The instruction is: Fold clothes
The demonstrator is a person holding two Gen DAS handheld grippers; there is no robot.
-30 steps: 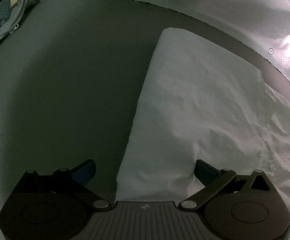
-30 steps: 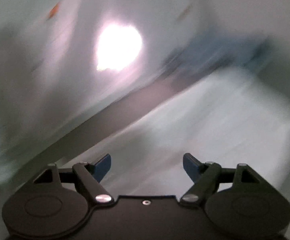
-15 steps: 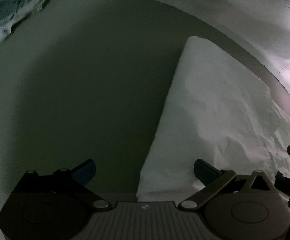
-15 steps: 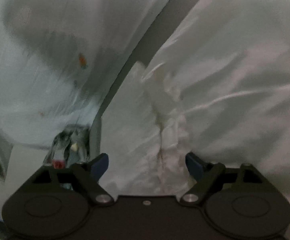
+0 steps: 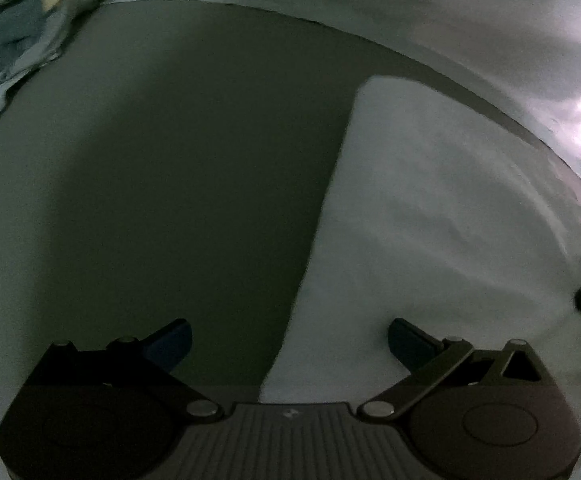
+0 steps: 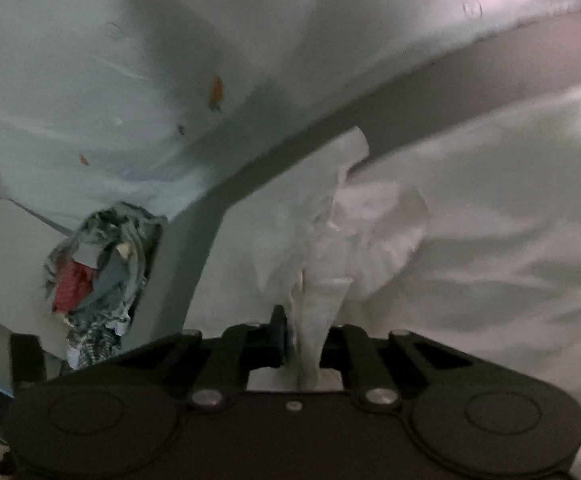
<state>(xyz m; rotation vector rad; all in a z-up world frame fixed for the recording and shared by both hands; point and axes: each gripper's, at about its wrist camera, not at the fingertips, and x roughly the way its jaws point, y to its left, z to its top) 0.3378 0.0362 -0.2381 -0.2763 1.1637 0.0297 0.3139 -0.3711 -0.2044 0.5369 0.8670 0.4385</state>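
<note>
Between right tool's (image 6: 304,340) jaws, white garment (image 6: 470,216).

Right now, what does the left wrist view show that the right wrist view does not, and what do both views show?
Only the left wrist view shows the left gripper open, with nothing between its fingers, above the long straight folded edge of the white garment on the dark grey surface.

Only the right wrist view shows the right gripper shut on a bunched part of the garment.

Both views show the white garment, the grey surface and the pile of mixed clothes at its far side.
</note>
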